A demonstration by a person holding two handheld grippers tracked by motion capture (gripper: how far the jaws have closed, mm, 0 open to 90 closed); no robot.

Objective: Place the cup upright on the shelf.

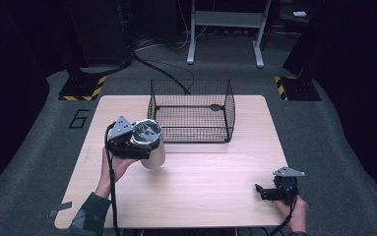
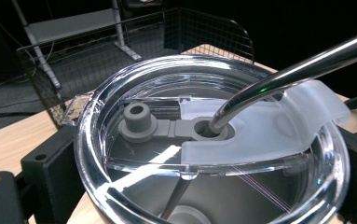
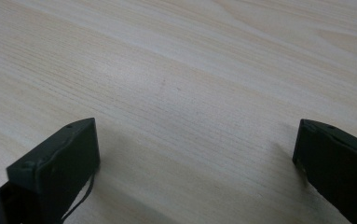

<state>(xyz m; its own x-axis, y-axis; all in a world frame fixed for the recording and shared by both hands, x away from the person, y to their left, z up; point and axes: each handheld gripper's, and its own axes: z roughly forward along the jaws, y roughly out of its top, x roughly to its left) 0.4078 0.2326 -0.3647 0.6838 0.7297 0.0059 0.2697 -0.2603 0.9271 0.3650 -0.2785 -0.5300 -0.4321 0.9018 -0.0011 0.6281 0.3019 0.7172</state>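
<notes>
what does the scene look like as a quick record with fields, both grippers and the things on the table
left gripper: jaws shut on the tumbler
tumbler: steel, clear lid, metal straw through the lid
right gripper: jaws open, nothing between them, low over the table
wire basket: black, at the table's far side
table: light wood

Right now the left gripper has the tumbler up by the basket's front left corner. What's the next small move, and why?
Probably carry the tumbler right and forward over the wire basket rim. The left gripper clamps it just outside the front left corner; the right gripper rests open, far off.
</notes>
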